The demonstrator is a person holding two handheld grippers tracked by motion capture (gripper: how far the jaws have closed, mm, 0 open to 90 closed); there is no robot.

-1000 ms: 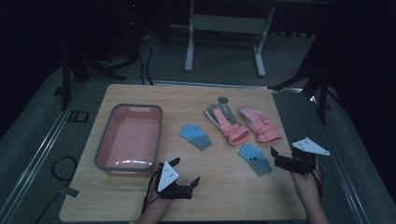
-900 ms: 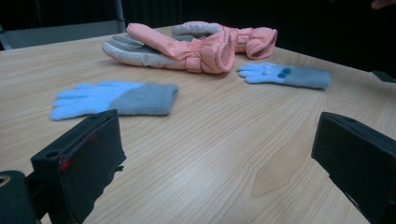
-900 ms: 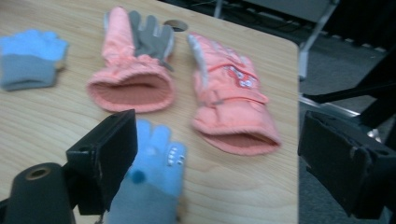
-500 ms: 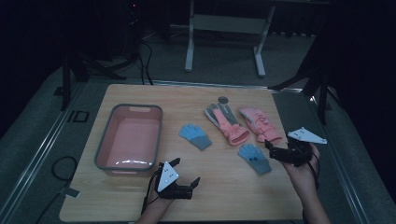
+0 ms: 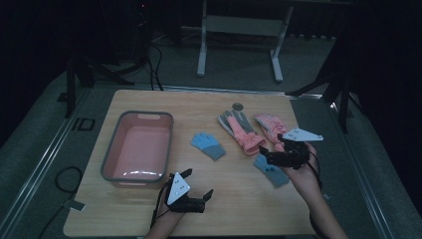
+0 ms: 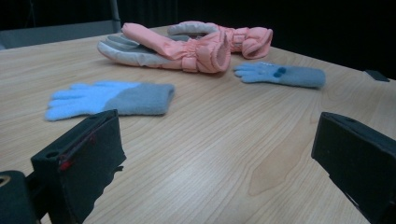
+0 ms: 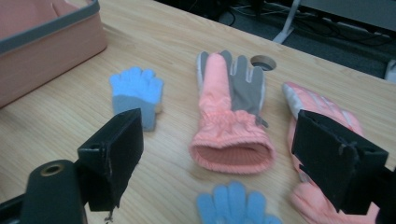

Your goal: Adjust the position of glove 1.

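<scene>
The right gripper (image 5: 275, 155) hovers above the blue glove (image 5: 271, 170) lying right of the pink tub (image 5: 138, 149); its jaws are spread, have just been closing slightly, and hold nothing. The left gripper (image 5: 196, 186) rests near the tub's front corner, jaws spread and empty. A second blue glove (image 5: 208, 145) lies just right of the tub, with two pink gloves (image 5: 241, 130) beyond it.

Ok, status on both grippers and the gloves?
Left gripper open, empty, low on table. Right gripper open, empty, above blue glove. Pink glove ahead of it. Nothing in the way.

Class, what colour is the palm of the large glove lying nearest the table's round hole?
Grey, with a pink thumb and cuff, on the large glove; clearest in the right gripper view.
</scene>
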